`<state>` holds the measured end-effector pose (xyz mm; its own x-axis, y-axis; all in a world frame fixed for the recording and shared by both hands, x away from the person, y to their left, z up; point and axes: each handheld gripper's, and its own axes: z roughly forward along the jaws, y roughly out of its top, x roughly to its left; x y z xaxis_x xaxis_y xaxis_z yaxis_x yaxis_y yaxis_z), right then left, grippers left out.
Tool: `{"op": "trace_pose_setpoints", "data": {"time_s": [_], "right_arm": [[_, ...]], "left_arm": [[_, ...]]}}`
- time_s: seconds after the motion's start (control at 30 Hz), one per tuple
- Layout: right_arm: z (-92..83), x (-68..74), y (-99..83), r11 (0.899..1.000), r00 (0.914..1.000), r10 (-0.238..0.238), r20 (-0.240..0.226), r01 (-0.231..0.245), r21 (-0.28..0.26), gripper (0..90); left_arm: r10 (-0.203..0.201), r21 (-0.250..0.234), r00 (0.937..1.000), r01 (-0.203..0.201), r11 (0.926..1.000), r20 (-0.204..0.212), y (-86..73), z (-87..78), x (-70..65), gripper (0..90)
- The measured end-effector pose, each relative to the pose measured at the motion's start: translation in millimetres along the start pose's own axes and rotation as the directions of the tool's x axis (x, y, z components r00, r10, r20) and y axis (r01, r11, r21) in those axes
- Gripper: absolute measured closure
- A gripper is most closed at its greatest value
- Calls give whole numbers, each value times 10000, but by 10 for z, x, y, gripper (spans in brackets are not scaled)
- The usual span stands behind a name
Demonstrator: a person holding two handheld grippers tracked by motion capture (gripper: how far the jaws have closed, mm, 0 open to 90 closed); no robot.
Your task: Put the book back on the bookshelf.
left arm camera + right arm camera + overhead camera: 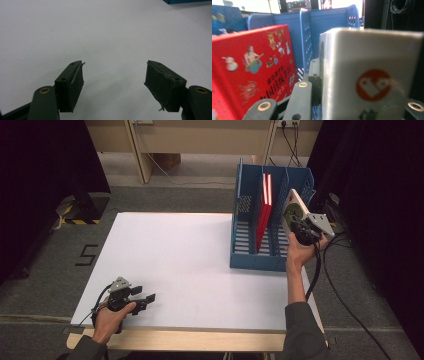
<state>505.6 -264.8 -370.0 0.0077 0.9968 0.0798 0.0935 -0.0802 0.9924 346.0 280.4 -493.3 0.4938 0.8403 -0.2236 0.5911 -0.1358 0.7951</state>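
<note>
A blue file rack [255, 261] stands at the table's back right, with a red picture book [263, 210] upright in its middle slot. My right gripper [298, 226] is shut on a white book [292, 209] with a green picture, held tilted over the rack's rightmost slot. In the right gripper view the white book's spine [367, 62] with a red logo sits between the jaws of the right gripper [362, 97]. The red book [249, 75] is to its left, against a blue divider [307, 37]. My left gripper [142, 296] rests near the front left corner, open. Nothing lies between the jaws of the left gripper [113, 80].
The white table [190, 260] has bare room from its middle to its left. The rack's left slot [243, 227] holds nothing. Cables [345, 295] trail on the floor at the right, beside black curtains. A taped "5" [87, 255] marks the floor at the left.
</note>
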Motion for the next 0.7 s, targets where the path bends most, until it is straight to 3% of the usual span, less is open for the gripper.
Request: {"op": "trace_pose_setpoints", "data": {"time_s": [0.3,0.5,0.7], "right_arm": [[234,75,-70,9996,9999,54,85,-56,266,757],[349,117,-121,9977,9991,-386,174,376,571,756],[409,145,-191,9951,9988,-465,158,450,877,756]], "left_arm": [[-55,3,10000,55,10000,-13,-12,-15,8,301],[-25,-23,10000,25,10000,18,-12,-18,3,301],[-7,-13,10000,7,10000,47,-12,-19,-3,301]]}}
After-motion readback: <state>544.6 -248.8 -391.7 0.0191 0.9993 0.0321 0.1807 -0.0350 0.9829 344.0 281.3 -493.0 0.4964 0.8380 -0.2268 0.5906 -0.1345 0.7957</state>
